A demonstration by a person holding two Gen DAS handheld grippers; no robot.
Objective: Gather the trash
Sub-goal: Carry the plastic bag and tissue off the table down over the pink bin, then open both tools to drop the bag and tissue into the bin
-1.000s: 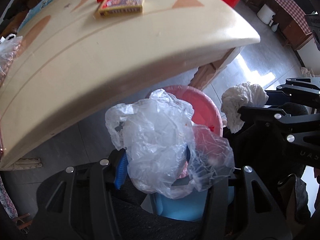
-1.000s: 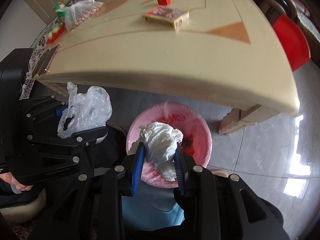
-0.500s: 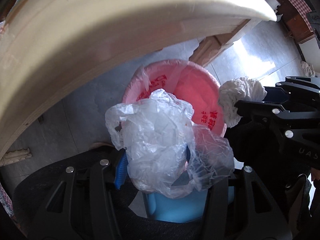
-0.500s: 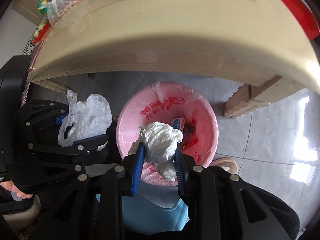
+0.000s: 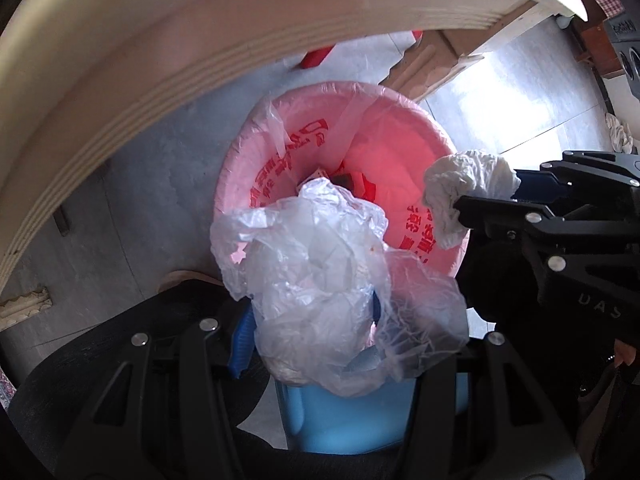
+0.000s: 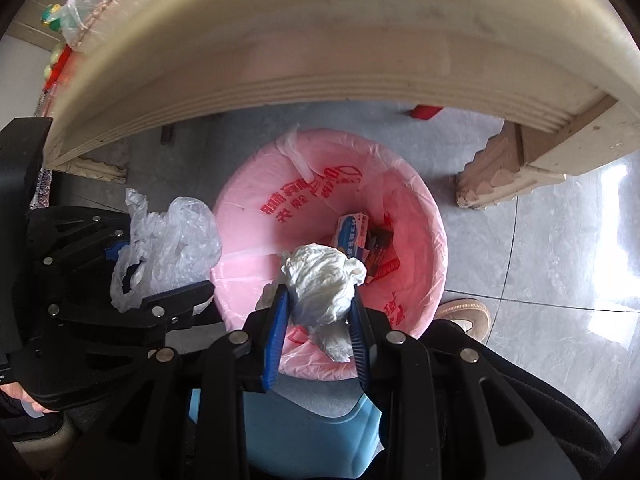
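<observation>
Left wrist view: a crumpled clear plastic bag [image 5: 320,292] is clamped between the blue pads of the left gripper [image 5: 308,336], held above the near rim of the pink-lined bin [image 5: 240,184].
Right wrist view: a wad of white tissue [image 6: 322,280] is pinched by the right gripper [image 6: 318,328], over the bin's opening.
Bin contents: a small carton [image 6: 352,232] and dark wrappers are seen at the bottom.
Surroundings: the bin is stood on grey floor tiles [image 6: 540,280] under the edge of a cream table [image 6: 320,40].

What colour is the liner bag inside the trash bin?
Pink, with red printed characters. The liner bag shows best in the right wrist view.
</observation>
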